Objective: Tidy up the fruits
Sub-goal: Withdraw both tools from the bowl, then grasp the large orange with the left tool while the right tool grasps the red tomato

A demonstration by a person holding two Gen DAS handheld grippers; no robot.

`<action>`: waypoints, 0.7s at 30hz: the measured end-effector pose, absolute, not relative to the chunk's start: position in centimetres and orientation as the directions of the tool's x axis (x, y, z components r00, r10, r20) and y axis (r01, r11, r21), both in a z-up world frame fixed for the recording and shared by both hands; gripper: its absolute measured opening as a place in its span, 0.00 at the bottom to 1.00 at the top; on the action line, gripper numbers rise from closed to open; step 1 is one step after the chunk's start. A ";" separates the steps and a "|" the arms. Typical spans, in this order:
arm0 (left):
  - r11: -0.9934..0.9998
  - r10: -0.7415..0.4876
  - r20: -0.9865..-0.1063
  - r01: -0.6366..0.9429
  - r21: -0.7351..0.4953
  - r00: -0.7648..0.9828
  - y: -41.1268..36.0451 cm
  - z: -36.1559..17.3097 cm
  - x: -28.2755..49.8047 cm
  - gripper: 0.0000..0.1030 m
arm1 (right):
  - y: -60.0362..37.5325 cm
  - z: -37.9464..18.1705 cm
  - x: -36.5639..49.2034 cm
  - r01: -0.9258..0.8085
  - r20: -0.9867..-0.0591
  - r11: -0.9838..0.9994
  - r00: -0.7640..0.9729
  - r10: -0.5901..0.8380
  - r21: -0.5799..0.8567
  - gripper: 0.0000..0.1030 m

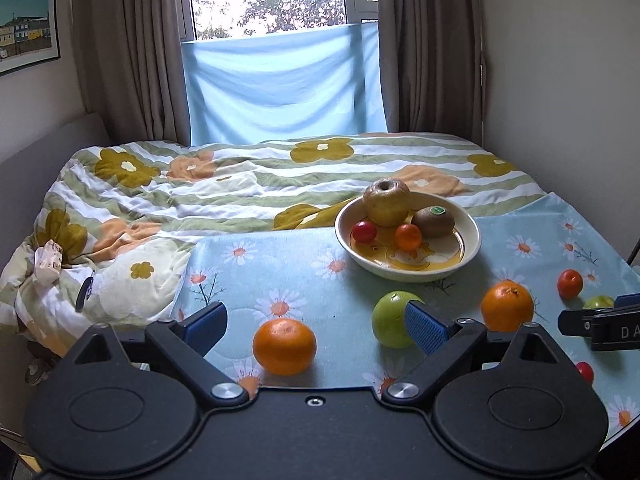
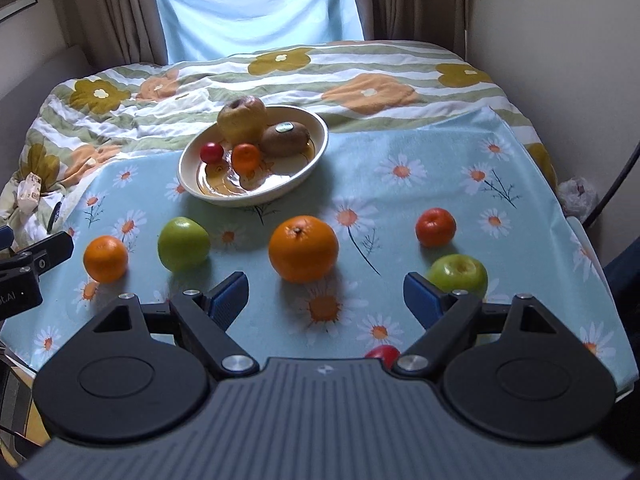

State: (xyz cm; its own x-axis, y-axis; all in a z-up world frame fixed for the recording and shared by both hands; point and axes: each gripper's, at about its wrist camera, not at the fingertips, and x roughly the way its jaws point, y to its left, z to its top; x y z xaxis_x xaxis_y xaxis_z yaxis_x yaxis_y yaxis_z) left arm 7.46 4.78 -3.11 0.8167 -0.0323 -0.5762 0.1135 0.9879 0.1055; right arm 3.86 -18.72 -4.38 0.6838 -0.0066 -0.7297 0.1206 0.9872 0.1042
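A cream bowl [image 1: 468, 256] [image 2: 316, 148] on the daisy cloth holds a yellow apple [image 1: 386, 202], a kiwi [image 1: 433, 222], a small orange fruit [image 1: 408, 237] and a red tomato [image 1: 364, 231]. Loose on the cloth lie an orange [image 1: 284, 346] [image 2: 105, 259], a green apple [image 1: 390, 320] [image 2: 183, 244], a bigger orange [image 1: 507, 306] [image 2: 303, 249], a red-orange fruit [image 2: 435, 227], a second green apple [image 2: 458, 274] and a small red fruit [image 2: 382, 352]. My left gripper [image 1: 316, 322] is open, with the near orange between its fingers. My right gripper [image 2: 325, 300] is open and empty, just short of the bigger orange.
The daisy cloth [image 2: 400, 184] covers a table against a bed with a flowered quilt [image 1: 200, 196]. A window with curtains and a blue sheet [image 1: 280, 92] is behind. A wall runs along the right. The other gripper's tip shows at the edge of each view [image 1: 600, 326] [image 2: 24, 268].
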 end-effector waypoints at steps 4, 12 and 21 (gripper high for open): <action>0.990 -0.020 -0.606 0.100 0.098 0.795 5.6 -5.2 8.4 0.95 | -18.9 -6.3 3.0 0.176 -0.735 0.980 0.676 -0.052 0.092 0.96; 0.992 -0.010 -0.651 0.091 0.091 0.759 7.0 -7.8 11.2 0.94 | -19.0 -9.2 2.7 0.241 -0.765 0.969 0.635 -0.109 0.062 0.94; 0.992 -0.024 -0.705 0.102 0.068 0.709 7.6 -9.3 14.5 0.88 | -18.9 -10.5 3.6 0.275 -0.790 0.960 0.599 -0.128 0.053 0.89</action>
